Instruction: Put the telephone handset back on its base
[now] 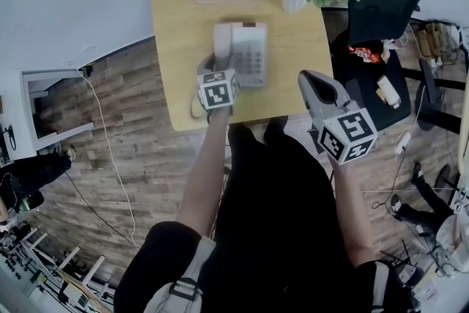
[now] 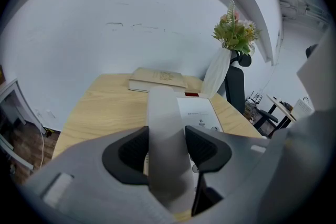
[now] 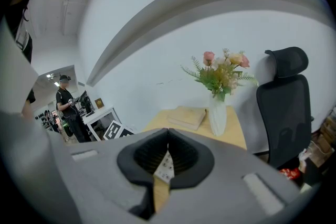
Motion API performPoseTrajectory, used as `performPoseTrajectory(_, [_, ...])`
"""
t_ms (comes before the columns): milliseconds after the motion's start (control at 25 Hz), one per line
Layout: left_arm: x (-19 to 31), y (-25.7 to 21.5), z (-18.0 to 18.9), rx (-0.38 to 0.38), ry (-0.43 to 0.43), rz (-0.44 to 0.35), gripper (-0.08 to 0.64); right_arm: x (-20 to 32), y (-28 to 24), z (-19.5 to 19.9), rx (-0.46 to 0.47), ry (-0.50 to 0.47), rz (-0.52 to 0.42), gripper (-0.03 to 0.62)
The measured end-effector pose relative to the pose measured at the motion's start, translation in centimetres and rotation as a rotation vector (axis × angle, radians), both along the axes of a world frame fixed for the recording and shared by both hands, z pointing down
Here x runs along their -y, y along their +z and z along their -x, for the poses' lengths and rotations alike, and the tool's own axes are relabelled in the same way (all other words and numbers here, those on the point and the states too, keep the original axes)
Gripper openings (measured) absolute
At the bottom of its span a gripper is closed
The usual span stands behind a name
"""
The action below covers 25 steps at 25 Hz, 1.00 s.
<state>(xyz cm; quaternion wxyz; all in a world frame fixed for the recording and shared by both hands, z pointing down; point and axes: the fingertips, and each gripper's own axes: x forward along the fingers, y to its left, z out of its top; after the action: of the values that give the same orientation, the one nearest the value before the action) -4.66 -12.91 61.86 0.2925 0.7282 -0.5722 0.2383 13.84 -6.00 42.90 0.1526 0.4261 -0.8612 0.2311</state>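
Left tongs [image 2: 167, 150] are clamped on the white handset [image 2: 164, 113], both pads pressed on its middle, with the bar running away from the camera. In the head view the handset [image 1: 222, 40] lies lined up over the left side of the base [image 1: 251, 55], mid-bench, with the left tongs [image 1: 216, 71] just near of it. I can't tell if it's fully seated in the cradle or a hair above it; the far end looks about level with the base's [image 2: 198, 113] top edge.

Right tongs [image 3: 168, 135] are closed pad to pad with nothing between them. They hang off the near right edge of the bench [image 1: 172, 26], well apart from the phone [image 1: 308, 77].

Step in hand: seat the handset.
- Keep it parallel to the base's long side, with both ends over their cups.
- Lower it straight, with no twist.
- Only spread the pads once it rests flat.
- Pull back toward the near side without dragging it.

The base looks light, so a sideways push could slide it. The idle tongs could steady its right edge if needed.

The book [image 2: 157, 78] and vase [image 2: 216, 72] at the far side are out of the way.
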Motion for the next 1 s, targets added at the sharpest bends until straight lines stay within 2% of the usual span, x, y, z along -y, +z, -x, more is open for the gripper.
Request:
performPoseTrajectory(640, [-0.1,0.1,-0.2,0.043,0.013,-0.011,0.225,-0.5,-0.1,-0.4,-0.001,0.000,-0.002,0.004])
performPoseTrajectory(800, [-0.3,0.4,-0.5,0.033,0.028,-0.004,0.233,-0.6,-0.1,-0.3,0.000,-0.005,0.000,0.003])
performPoseTrajectory(1000, [-0.3,0.2,-1.0,-0.015,0.064,-0.018,0.244,-0.3,0.0,-0.2,0.006,-0.010,0.000,0.003])
